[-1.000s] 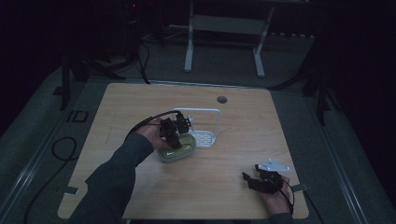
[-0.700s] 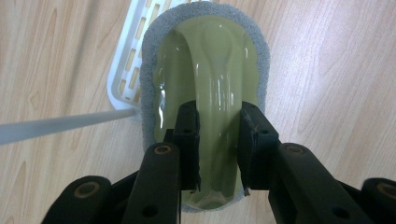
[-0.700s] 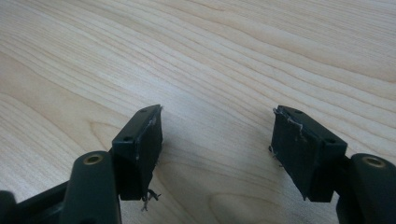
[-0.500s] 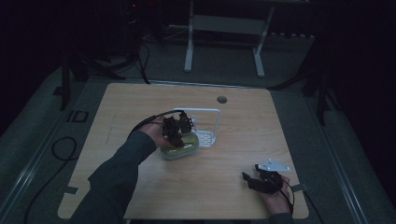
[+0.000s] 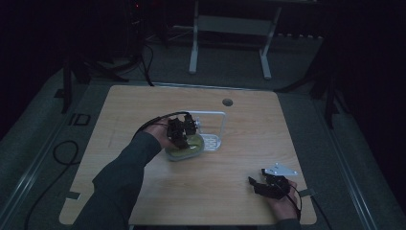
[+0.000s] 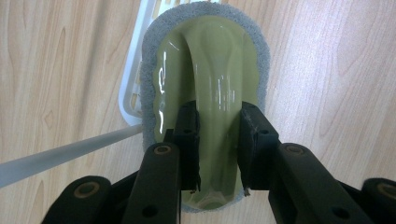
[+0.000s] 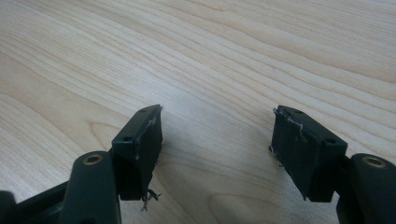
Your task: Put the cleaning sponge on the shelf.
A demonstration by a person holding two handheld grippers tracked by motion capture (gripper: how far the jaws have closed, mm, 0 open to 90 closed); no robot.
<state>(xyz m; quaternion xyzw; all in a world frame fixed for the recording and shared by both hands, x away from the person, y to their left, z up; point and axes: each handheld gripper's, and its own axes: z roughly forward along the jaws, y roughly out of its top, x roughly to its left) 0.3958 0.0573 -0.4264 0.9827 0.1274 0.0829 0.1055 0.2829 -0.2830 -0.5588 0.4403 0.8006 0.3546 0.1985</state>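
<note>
Two tongs: my left gripper [image 6: 218, 144] clamps the green scrubber [image 6: 208, 70] by its raised handle, over the white rack [image 5: 213, 128] mid-table. My right gripper [image 7: 217, 140] sits apart, jaws wide, near the table [image 5: 143, 103] edge.

You have a wooden table [image 5: 143, 110] with a round hole [image 5: 228, 102] near its far edge. Beyond that edge stands a white metal frame [image 5: 230, 28] on grey floor; a black cable [image 5: 60, 153] loops off the left edge.

Green-handled scrub sponge [image 6: 212, 93] w/ grey pad, flat, overlapping white rack [image 6: 133, 84], mid-table.
</note>
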